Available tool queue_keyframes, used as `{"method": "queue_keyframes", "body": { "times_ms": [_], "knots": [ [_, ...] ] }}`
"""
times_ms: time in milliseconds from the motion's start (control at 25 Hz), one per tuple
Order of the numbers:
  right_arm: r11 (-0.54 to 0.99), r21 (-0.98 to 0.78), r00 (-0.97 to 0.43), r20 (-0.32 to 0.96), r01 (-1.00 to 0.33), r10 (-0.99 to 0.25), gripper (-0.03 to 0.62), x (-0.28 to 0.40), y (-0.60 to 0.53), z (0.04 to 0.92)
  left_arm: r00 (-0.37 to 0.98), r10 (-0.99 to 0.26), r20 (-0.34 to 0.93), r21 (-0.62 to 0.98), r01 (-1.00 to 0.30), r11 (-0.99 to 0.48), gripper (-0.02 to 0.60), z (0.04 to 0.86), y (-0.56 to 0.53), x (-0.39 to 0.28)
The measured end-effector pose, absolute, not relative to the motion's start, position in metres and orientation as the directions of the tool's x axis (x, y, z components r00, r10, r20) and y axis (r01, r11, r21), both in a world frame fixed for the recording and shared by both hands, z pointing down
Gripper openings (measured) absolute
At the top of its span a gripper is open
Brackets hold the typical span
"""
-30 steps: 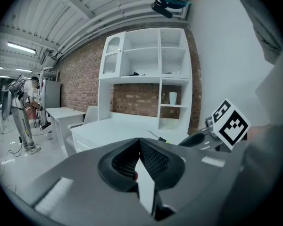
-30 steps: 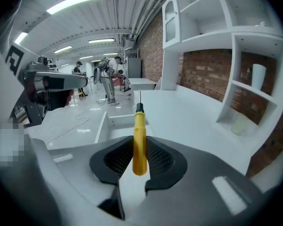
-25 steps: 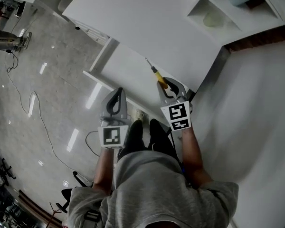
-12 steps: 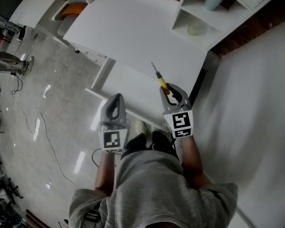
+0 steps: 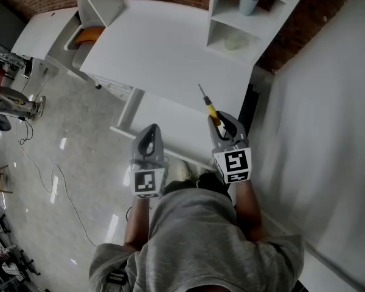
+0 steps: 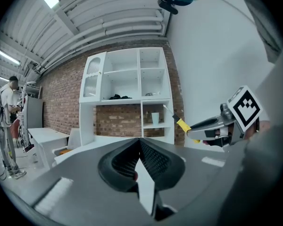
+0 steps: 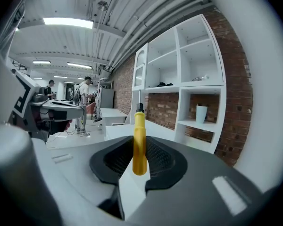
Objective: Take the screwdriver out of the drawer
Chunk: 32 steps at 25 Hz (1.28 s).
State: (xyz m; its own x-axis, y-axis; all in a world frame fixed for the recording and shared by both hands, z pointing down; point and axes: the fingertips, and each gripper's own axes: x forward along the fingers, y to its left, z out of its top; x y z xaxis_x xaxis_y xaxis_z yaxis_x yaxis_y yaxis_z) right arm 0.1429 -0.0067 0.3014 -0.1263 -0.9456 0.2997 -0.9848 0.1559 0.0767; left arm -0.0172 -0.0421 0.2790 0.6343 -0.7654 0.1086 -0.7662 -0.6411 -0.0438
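Note:
A screwdriver (image 5: 210,108) with a yellow handle and a thin metal shaft is clamped in my right gripper (image 5: 222,121), its tip pointing away over the white table (image 5: 158,47). In the right gripper view the handle (image 7: 139,145) stands upright between the pads. Below it the white drawer (image 5: 161,119) hangs open under the table's front edge. My left gripper (image 5: 149,132) hovers over the drawer's left part, its jaws shut with nothing in them. The left gripper view shows the left gripper (image 6: 140,145) with the right gripper (image 6: 212,125) and screwdriver (image 6: 181,123) off to its right.
A white shelf unit (image 5: 243,23) with a cup (image 5: 248,3) stands at the table's far right against a brick wall. A large white panel (image 5: 328,132) rises to the right. A bin with something orange (image 5: 88,34) sits far left. Cables (image 5: 55,175) trail on the floor.
Both grippers have risen, the right one lifting the screwdriver up from the drawer to above table height. The head view has tipped up, bringing the shelf unit into sight.

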Motion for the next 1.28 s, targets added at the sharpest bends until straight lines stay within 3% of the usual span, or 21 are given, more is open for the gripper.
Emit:
{"method": "queue_keyframes", "body": {
  "times_ms": [480,1280],
  "knots": [
    [0.096,0.098,-0.07,0.236,-0.991,-0.969,0.086,0.153,0.033,0.281,0.68,-0.731,0.05,-0.075,-0.728,-0.682,0.012,0.259,-0.021,0.002],
    [0.067,0.093,-0.045,0.224,-0.993,-0.974,0.086,0.156,0.037,0.276,0.697,-0.714,0.06,-0.079,-0.71,-0.7,0.012,0.258,-0.018,0.005]
  ]
}}
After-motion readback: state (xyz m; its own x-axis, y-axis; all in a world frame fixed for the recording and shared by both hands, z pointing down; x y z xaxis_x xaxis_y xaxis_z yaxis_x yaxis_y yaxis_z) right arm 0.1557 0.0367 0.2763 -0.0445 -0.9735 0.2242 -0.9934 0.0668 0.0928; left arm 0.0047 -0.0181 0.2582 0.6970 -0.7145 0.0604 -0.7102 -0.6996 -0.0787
